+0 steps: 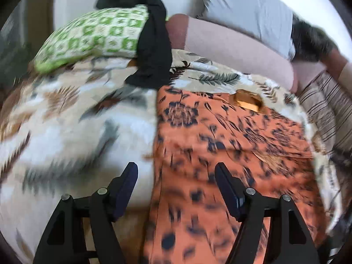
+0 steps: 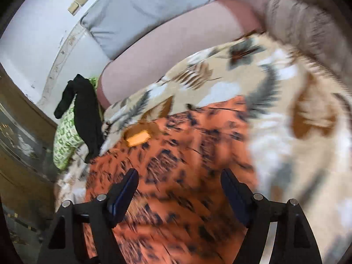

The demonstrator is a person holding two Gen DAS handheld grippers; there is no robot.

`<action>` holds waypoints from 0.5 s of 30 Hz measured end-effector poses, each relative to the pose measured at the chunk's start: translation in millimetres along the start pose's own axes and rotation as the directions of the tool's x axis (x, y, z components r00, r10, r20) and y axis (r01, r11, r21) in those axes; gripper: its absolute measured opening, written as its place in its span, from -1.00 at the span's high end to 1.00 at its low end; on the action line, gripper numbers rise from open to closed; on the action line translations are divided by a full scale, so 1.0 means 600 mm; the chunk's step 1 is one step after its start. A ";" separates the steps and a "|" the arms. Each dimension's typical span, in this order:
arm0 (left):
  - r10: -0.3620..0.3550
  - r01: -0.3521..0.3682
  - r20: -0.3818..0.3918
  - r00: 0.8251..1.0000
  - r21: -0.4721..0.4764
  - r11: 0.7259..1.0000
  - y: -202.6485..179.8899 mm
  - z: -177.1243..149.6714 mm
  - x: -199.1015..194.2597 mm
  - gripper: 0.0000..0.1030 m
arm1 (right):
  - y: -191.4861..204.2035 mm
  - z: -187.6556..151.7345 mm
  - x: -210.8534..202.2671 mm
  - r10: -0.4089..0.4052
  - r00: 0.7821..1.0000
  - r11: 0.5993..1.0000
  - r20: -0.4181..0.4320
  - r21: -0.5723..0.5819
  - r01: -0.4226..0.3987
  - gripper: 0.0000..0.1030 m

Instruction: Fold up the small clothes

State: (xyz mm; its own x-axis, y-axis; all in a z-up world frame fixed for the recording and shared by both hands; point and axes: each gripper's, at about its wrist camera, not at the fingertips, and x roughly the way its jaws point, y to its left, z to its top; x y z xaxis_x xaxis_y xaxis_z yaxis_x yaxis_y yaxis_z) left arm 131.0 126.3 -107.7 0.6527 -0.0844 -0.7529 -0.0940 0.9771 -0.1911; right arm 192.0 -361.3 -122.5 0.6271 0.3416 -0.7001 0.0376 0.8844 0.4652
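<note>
The orange garment [image 1: 231, 149] lies spread on the leaf-print bedspread [image 1: 66, 118] of the bed, with a yellow tag [image 1: 246, 102] showing near its far edge. Its left edge runs between the 2 views' near corners.

Left claw [image 1: 176, 173]: released, jaws wide, nothing between them. It hangs above the garment's left edge, and contact with the cloth cannot be confirmed. Right claw [image 2: 179, 179]: released, jaws wide, nothing held. It hangs over the middle of the garment.

Both views are blurred, so fine creases cannot be read.

Other items: a black garment [image 1: 154, 48] drapes over a green pillow [image 1: 94, 35] at the far left, well apart from the orange garment. A grey pillow [image 1: 248, 6] lies at the far side.

Risks from this state, as judgement:
1. The cloth looks thin and loose. A claw closing on it may pinch the bedspread together with it, dragging both.
2. A grip on 1 layer only leaves the fold uneven.
3. Unequal pull by the 2 claws skews the edges.
4. A fast approach may push the cloth into wrinkles before the jaws close.
</note>
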 end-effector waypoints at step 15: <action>-0.141 0.103 -0.196 0.970 -0.191 0.976 0.058 -0.258 -0.074 -0.43 | -0.170 -0.281 -0.100 0.172 0.929 0.984 -0.328 0.094 -0.149 -0.55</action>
State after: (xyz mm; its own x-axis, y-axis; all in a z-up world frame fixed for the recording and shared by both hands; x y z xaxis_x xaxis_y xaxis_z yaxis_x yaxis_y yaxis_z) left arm -17.5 133.5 -178.5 0.4989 -0.2577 -0.8275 -0.1680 0.9079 -0.3840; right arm 19.3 -418.2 -219.3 0.3333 0.5739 -0.7480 0.0167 0.7897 0.6133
